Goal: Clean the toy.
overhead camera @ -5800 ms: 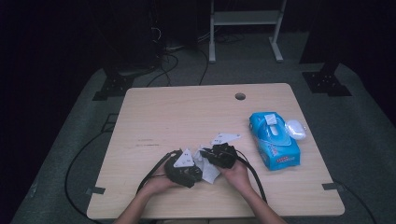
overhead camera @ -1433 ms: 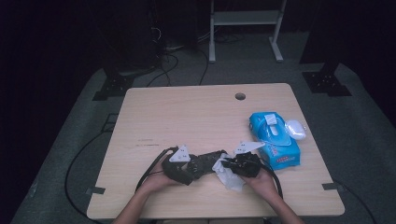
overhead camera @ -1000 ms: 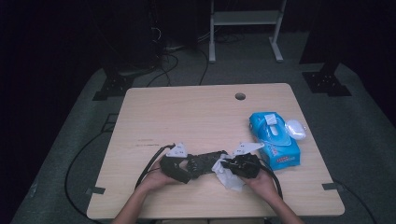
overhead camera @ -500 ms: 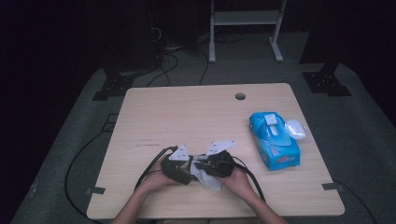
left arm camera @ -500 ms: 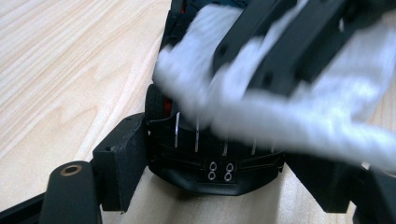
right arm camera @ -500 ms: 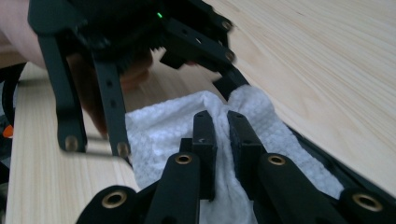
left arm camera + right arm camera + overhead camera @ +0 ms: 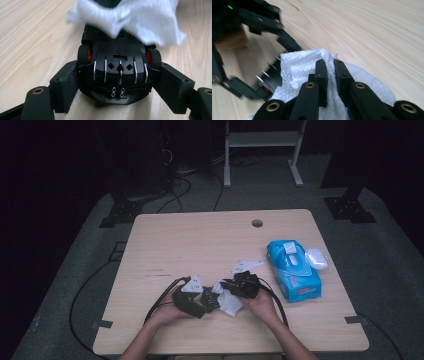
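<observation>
Gripping the small black toy car [image 7: 117, 75], the left gripper [image 7: 207, 301] faced the right gripper [image 7: 329, 65], whose jaws pinched a crumpled white wipe [image 7: 298, 65]. That wipe draped over the car's far end. A blue wipes packet [image 7: 292, 268] lay well apart.

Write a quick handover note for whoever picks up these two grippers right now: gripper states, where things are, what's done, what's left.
Left gripper: jaws clamped on the sides of a black toy car with red wheel hubs, held near the front edge of the wooden table.
Right gripper: shut on a white wipe, which is draped over the far end of the car.
Blue wipes pack lies flat at the right side of the table, apart from both hands.
Done: wipe is out, car is gripped, wipe is at the car.
Left, probably: finish wiping the car, then set the car and the wipe down.
</observation>
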